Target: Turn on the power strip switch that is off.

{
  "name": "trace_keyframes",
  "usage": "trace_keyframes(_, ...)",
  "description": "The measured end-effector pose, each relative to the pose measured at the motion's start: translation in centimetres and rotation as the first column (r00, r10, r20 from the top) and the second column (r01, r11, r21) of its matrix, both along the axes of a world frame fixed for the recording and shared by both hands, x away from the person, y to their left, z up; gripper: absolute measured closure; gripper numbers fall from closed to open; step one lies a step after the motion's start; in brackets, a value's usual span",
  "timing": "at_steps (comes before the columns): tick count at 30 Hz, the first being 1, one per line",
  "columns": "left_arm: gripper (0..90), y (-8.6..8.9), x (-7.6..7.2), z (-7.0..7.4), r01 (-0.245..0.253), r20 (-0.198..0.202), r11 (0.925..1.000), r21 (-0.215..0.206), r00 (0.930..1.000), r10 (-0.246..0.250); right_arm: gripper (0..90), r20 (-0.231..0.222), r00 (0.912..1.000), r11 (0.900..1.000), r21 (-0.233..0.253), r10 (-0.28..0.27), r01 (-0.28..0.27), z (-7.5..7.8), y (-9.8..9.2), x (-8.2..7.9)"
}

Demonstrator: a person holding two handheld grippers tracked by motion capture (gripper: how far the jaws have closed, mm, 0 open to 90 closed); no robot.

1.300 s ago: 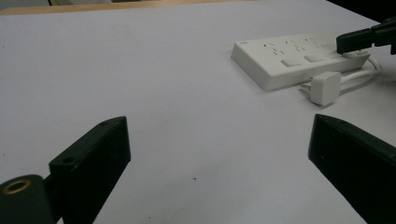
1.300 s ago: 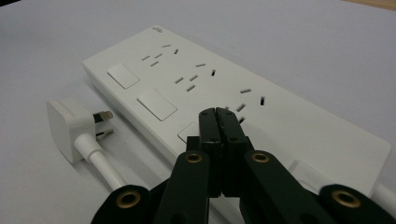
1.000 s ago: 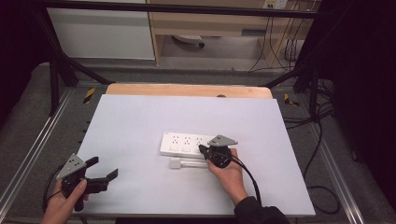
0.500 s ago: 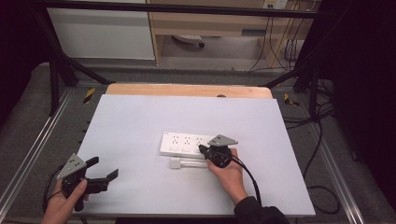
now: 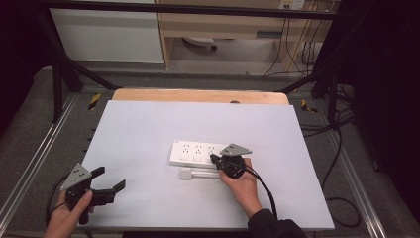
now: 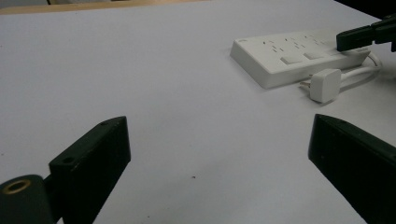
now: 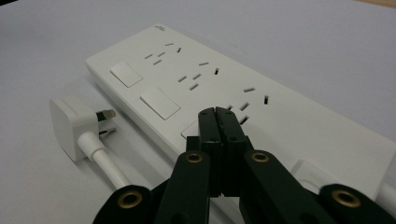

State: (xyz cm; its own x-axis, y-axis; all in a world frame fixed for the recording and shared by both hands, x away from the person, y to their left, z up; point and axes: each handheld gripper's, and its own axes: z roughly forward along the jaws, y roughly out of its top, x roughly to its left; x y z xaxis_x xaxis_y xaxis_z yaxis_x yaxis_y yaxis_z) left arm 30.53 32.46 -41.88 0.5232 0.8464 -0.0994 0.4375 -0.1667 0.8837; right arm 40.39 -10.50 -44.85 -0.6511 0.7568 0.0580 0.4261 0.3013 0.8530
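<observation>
A long white plastic power strip (image 5: 198, 153) with three socket groups and three rocker switches lies flat near the middle of the pale grey table (image 5: 148, 124), its long axis running left to right across it. Just in front, its white plug (image 5: 185, 174) lies on the tabletop with the prongs pointing left, cord trailing right. The right gripper (image 7: 219, 122) rests over the strip's right end, jaws pressed together on nothing. The left gripper (image 5: 110, 181) sits at the near-left corner, jaws spread wide
</observation>
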Motion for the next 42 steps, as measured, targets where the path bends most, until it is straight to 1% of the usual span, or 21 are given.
trace_keyframes(8, 5.7, 0.00, 0.00, 0.00, 0.000, 0.000, 1.0000, 0.001, 1.0000, 0.000, 90.0, -0.001, 1.0000, 1.000, 0.004, -0.001, 0.001, -0.02, -0.04, 0.01)
trace_keyframes(17, 5.7, -0.03, 0.00, -0.02, 0.002, -0.001, 1.0000, 0.002, 1.0000, -0.002, 90.0, -0.013, 0.9999, 1.000, 0.012, -0.006, 0.006, -0.03, -0.25, 0.10)
trace_keyframes(19, 5.7, -0.04, 0.01, -0.02, 0.002, -0.001, 1.0000, 0.003, 1.0000, -0.002, 90.0, -0.016, 0.9999, 1.000, 0.003, -0.006, 0.006, -0.09, -0.27, 0.13)
trace_keyframes(20, 5.7, -0.04, 0.01, -0.02, 0.002, -0.001, 1.0000, 0.003, 1.0000, -0.002, 90.0, -0.021, 0.9997, 1.000, 0.013, -0.009, 0.009, -0.16, -0.33, 0.11)
trace_keyframes(30, 5.7, -0.05, 0.01, -0.03, 0.003, -0.001, 1.0000, 0.004, 1.0000, -0.003, 90.0, -0.019, 0.9998, 1.000, 0.020, -0.012, 0.013, -0.22, -0.49, 0.15)
trace_keyframes(42, 5.7, -0.07, 0.00, -0.03, 0.004, 0.001, 1.0000, 0.009, 1.0000, -0.004, 90.0, -0.014, 0.9999, 1.000, 0.019, -0.004, 0.004, -0.23, -0.34, 0.24)
